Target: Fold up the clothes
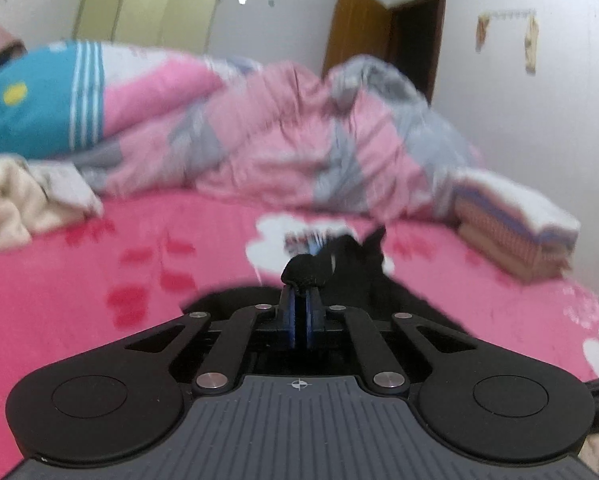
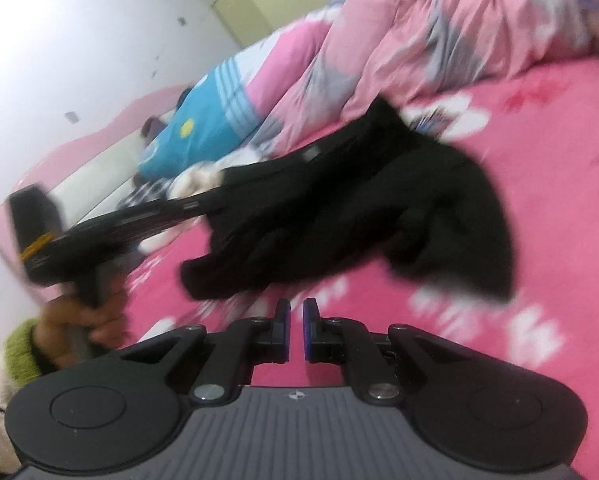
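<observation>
The left gripper (image 1: 300, 280) is clamped on a bunched fold of the black garment (image 1: 351, 264), its two blue-edged fingers (image 1: 289, 320) pressed together with dark cloth bulging just past their tips. From the right wrist view the same gripper (image 2: 219, 196) reaches in from the left as a long dark body, held by the person's left hand (image 2: 87, 320) in a green fuzzy cuff (image 2: 19, 344); it holds one edge of the black garment (image 2: 359, 208) up off the bed, so the cloth hangs stretched from that grip and sags to the right in loose folds. Motion blur softens its outline, and I cannot tell what kind of clothing it is.

The right gripper (image 2: 296, 308) holds nothing: its fingers (image 2: 283, 328) stand a narrow gap apart, tips just short of the garment's lower edge, with pink sheet showing between them.

The garment lies over the middle of the bed, whose bright pink sheet (image 1: 99, 280) carries white and red flower prints. Beyond it a rumpled pink and grey quilt (image 1: 279, 136) is heaped along the far side. At the quilt's left end sits a blue pillow (image 1: 23, 100) with white stripes and a yellow dot, and near it a cream fleecy cloth (image 1: 11, 204). On the right, by the quilt's end, rests a folded stack of patterned fabric (image 1: 515, 224). Behind the bed are a white wall, a pale yellow wardrobe (image 1: 147, 8) and a brown door (image 1: 359, 28).
</observation>
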Motion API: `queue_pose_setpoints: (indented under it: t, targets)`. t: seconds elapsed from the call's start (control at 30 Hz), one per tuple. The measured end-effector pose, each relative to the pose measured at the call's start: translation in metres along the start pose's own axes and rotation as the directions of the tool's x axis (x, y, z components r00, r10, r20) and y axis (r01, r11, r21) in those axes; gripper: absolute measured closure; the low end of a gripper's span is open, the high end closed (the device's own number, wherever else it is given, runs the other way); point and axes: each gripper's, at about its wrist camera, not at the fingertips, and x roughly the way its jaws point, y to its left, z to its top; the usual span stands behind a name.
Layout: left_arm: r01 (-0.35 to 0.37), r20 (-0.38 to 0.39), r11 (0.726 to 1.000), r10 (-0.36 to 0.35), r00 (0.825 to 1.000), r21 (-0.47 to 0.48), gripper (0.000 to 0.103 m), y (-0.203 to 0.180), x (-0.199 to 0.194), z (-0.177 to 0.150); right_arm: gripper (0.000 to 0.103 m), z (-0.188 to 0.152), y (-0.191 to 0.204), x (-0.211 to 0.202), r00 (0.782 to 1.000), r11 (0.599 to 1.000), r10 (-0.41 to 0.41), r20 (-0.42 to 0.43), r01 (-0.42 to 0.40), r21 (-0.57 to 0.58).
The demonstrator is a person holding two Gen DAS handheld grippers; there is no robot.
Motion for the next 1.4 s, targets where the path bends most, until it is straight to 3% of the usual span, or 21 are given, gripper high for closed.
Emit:
queue_pose_setpoints:
  t: [0.13,0.3,0.37,0.43,0.47,0.53,0.63,0.7,0.73,0.77,0.8,0.87,1.03,1.23,1.4]
  targets:
    - [-0.028,0.061,0.999,0.029,0.998,-0.023,0.100,0.008,-0.017,0.015,0.095,0.033,-0.008,0.008,0.997,0.997,-0.046,0.059,0.050,-0.060]
    - [-0.061,0.070,0.996,0.065,0.995,-0.065,0.100,0.024,-0.020,0.017,0.092,0.091,-0.010,0.040,0.987,0.980,-0.069,0.145,0.095,-0.177]
    - [-0.074,0.071,0.994,0.080,0.994,-0.083,0.100,0.031,-0.021,0.018,0.085,0.112,-0.017,0.057,0.985,0.982,-0.064,0.159,0.091,-0.163]
    - [-0.085,0.069,0.991,0.093,0.993,-0.105,0.100,0.038,-0.020,0.016,0.069,0.130,-0.024,0.077,0.988,0.989,-0.051,0.148,0.071,-0.132]
    - [-0.088,0.069,0.990,0.097,0.993,-0.113,0.100,0.042,-0.019,0.015,0.067,0.133,-0.023,0.087,0.991,0.990,-0.049,0.126,0.065,-0.126]
    - [-0.095,0.070,0.988,0.104,0.992,-0.124,0.100,0.047,-0.018,0.014,0.063,0.133,-0.018,0.103,0.995,0.990,-0.048,0.085,0.058,-0.126]
    - [-0.102,0.077,0.986,0.112,0.991,-0.128,0.100,0.053,-0.017,0.012,0.047,0.115,-0.002,0.116,0.990,0.977,-0.103,0.101,0.120,-0.178]
    - [-0.097,0.079,0.985,0.109,0.991,-0.139,0.100,0.058,-0.016,0.011,0.049,0.105,0.006,0.130,0.969,0.940,-0.219,0.112,0.240,-0.241]
    - [-0.096,0.080,0.985,0.108,0.991,-0.145,0.100,0.060,-0.015,0.011,0.056,0.102,0.006,0.138,0.955,0.919,-0.274,0.112,0.294,-0.262]
    - [-0.096,0.080,0.984,0.109,0.991,-0.150,0.100,0.062,-0.015,0.011,0.067,0.101,0.002,0.145,0.946,0.906,-0.309,0.097,0.324,-0.271]
    - [-0.096,0.081,0.983,0.110,0.991,-0.158,0.100,0.063,-0.015,0.011,0.093,0.102,0.001,0.145,0.944,0.906,-0.319,0.089,0.331,-0.265]
    - [-0.099,0.086,0.980,0.115,0.990,-0.173,0.100,0.067,-0.015,0.012,0.095,0.104,-0.002,0.142,0.942,0.908,-0.328,0.078,0.337,-0.248]
    - [-0.118,0.099,0.971,0.141,0.985,-0.208,0.100,0.075,-0.018,0.016,0.097,0.104,0.016,0.088,0.946,0.930,-0.280,0.166,0.310,-0.196]
    - [-0.138,0.110,0.962,0.168,0.980,-0.237,0.100,0.081,-0.023,0.023,0.097,0.098,0.007,0.001,0.966,0.988,-0.144,0.216,0.153,-0.025]
    - [-0.153,0.122,0.959,0.186,0.975,-0.239,0.100,0.082,-0.029,0.028,0.097,0.067,-0.012,-0.062,0.964,0.995,-0.054,0.260,0.030,0.095]
